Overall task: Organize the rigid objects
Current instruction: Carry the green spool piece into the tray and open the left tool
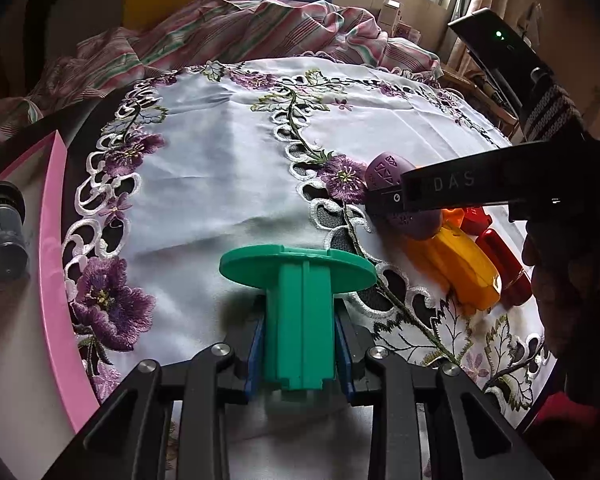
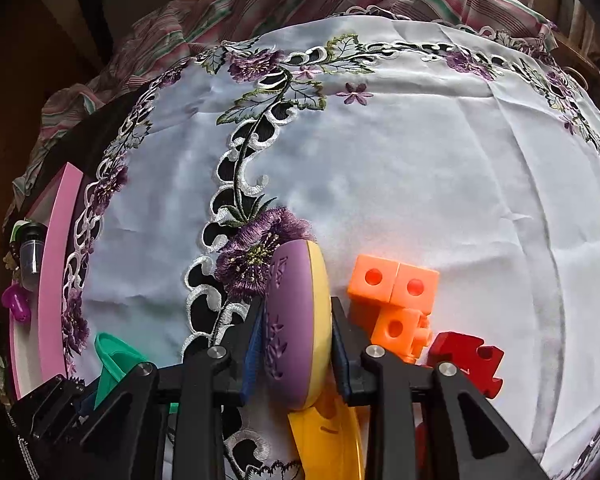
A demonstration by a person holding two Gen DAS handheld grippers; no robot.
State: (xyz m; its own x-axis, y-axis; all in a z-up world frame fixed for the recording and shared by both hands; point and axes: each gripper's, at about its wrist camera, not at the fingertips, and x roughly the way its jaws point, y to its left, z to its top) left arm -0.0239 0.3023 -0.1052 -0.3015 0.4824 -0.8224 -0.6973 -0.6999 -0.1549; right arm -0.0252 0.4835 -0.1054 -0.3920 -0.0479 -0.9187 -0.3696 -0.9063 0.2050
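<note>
My left gripper is shut on the stem of a green piece with a round disc on top, held just above the embroidered white tablecloth. In the right wrist view, my right gripper has a purple-and-yellow oval piece standing on edge between its blue pads, which press on both of its faces. That purple piece also shows at the right of the left wrist view. Under it lies a yellow piece. Orange cubes and a red notched piece lie just to its right.
A pink-rimmed tray runs along the cloth's left edge, with a grey bottle and a small magenta thing in it. A crumpled striped cloth lies behind the table. A person's hand is at the right edge.
</note>
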